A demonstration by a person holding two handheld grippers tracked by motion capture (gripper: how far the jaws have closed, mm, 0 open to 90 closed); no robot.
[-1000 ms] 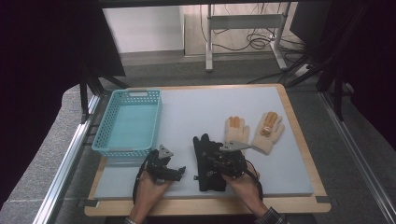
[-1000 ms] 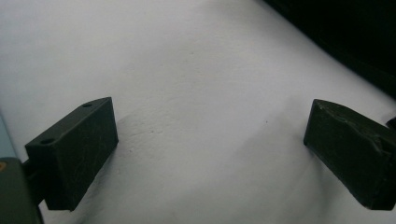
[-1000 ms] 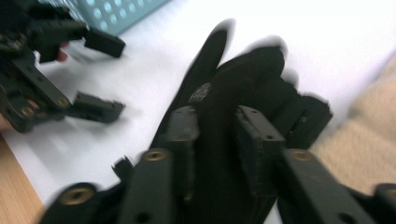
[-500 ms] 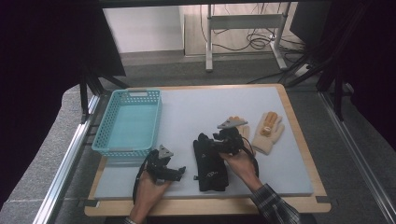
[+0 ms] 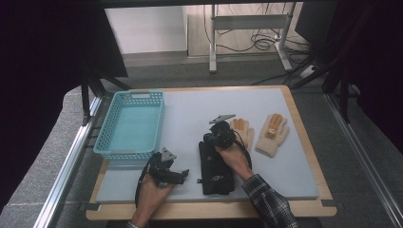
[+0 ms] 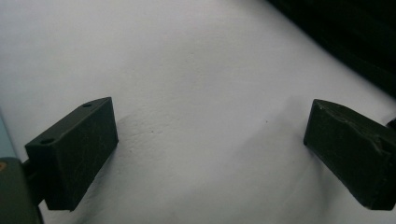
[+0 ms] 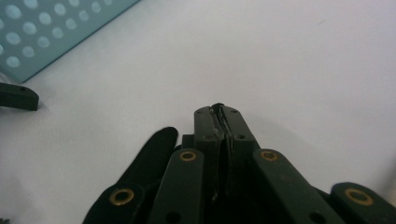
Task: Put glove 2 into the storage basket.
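text: none legible | black glove point(image 5: 216, 167): small white mark, too small to read

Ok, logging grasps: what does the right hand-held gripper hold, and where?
The right hand-held gripper, jaws just closed, seems to pinch a thin fold of the black glove at its far end.

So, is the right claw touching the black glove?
Touching. The right gripper view shows the right claw, whose jaws have just been closing, pinching a sliver of the black glove.
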